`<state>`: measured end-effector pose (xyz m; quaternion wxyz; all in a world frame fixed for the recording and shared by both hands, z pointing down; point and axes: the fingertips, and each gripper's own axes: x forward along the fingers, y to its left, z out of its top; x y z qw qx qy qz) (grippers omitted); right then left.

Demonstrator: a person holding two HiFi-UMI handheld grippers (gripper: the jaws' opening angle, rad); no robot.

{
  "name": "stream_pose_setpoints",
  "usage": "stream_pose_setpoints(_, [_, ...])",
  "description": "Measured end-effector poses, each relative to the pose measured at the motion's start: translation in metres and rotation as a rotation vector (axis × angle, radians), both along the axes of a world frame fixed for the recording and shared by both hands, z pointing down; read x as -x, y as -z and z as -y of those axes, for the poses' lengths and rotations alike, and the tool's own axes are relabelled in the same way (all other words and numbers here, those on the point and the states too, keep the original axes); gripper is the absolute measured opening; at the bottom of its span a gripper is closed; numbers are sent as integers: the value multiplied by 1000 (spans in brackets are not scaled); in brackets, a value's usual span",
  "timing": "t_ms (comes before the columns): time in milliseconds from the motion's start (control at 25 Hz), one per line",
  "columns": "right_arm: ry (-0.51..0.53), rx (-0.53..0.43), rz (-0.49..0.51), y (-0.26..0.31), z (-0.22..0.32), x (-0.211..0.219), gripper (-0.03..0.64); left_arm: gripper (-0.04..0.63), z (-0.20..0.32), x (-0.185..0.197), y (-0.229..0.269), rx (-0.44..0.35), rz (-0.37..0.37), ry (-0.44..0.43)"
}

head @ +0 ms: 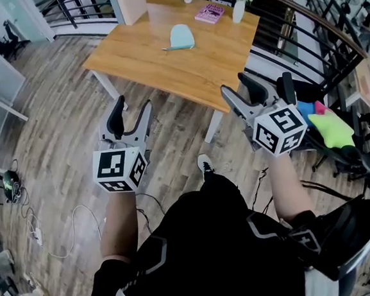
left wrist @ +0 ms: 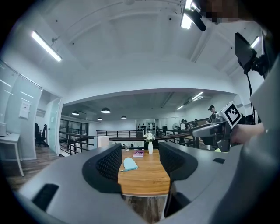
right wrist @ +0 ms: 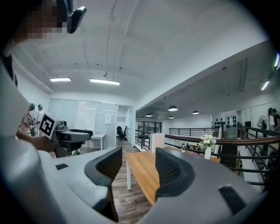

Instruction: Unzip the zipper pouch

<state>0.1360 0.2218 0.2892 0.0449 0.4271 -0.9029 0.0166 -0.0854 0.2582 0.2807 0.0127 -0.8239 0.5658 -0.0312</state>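
The light blue pouch (head: 181, 37) sits mid-bench (head: 220, 67), well beyond the 2 tools, with its long axis roughly near-to-far. The left tool (head: 130, 115) is spread wide, empty and aimed straight at it. The right tool (head: 263, 89) is spread and empty too. I'd say the left is nearer.

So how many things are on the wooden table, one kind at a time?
Blue zipper pouch: 1
Pink book: 1
White vase of flowers: 1
White box: 1
Small thing at the far edge, too tiny to name: 1
Total: 5
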Motion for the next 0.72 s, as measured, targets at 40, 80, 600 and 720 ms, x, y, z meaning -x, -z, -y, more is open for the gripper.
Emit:
stream_pose_setpoints(40, [9,0,0,-2,10,2,247,275,8,2,-2,3,2,5])
stream_pose_setpoints(80, [16,0,1,-4,20,4,247,275,16,3,-4,4,5,11])
stream_pose_setpoints(600, [148,7,-26,5,178,11,245,274,160,5,15,32,9,72])
stream_pose_setpoints(720, [174,6,-33,7,205,15,245,273,189,6,16,45,7,79])
